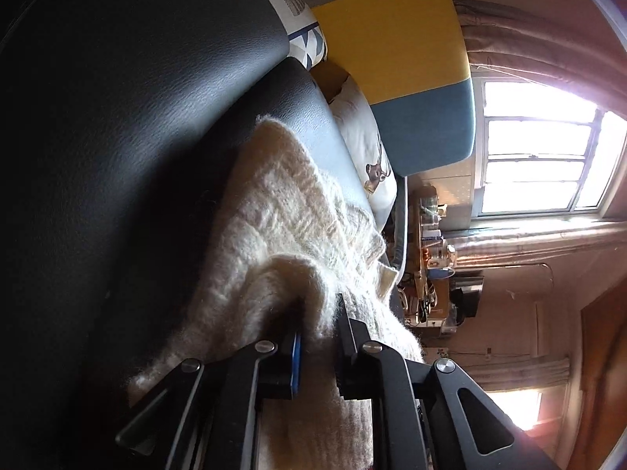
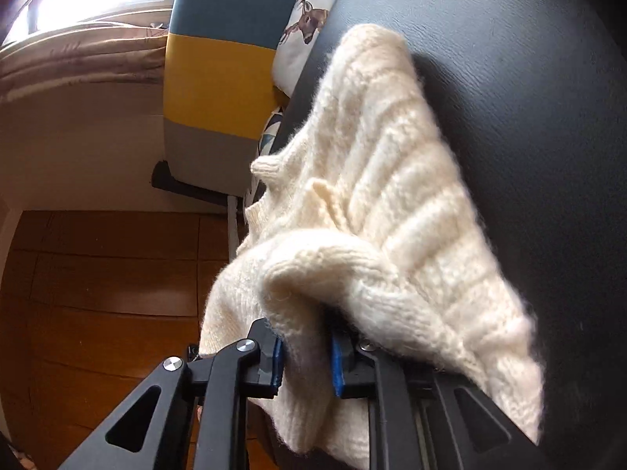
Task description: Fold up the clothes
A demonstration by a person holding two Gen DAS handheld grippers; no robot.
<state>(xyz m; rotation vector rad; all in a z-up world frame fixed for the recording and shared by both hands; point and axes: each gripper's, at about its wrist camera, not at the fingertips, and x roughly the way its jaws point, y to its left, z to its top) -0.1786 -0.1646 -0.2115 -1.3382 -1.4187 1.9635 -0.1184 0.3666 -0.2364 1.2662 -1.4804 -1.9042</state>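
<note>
Cream sweater (image 2: 392, 203) lies on dark sofa (image 2: 529, 78) — near edge bunched. Left tongs (image 1: 317, 337) and right tongs (image 2: 305, 348) each pinch 1 fold, likely to lift the edge.

window (image 1: 540, 164) glare blown out; dark foreground shadows; fisheye edges warped, blurred.

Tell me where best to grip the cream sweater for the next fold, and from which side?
Keep to the ribbed edge hanging off the front of the black seat. Both the left gripper and right gripper are shut on bunched folds of the sweater there. That edge is thick and lifted clear of the seat, so coming in from the seat's front lets the fingers close around it, probably more securely than pinching the flat part.
</note>
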